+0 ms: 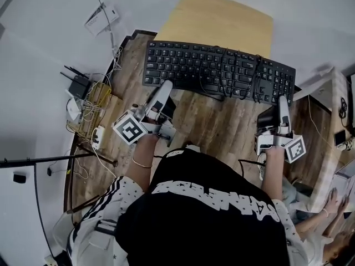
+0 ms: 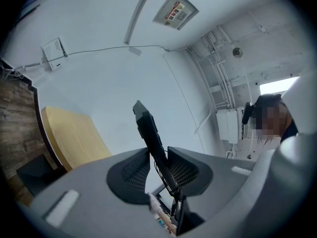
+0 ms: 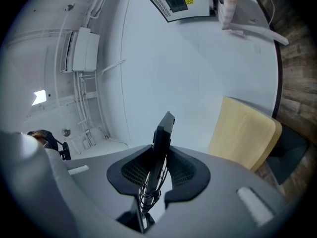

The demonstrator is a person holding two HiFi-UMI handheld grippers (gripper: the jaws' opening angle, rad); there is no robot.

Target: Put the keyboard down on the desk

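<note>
- My left gripper [image 1: 165, 86]: jaws closed tight on the near edge of the keyboard [image 1: 188, 62], at one end.
- My right gripper [image 1: 283, 101]: jaws clamped on the same edge, at the other end.
- Keyboard spans between both jaws, with its cable [image 3: 149, 197] wound round it.
- Desk [image 1: 222, 18] lies just beyond the jaws.

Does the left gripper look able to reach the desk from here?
Probably yes: the left gripper is shut on the near edge of the keyboard, and the desk lies just beyond, its top bare, with nothing between.
</note>
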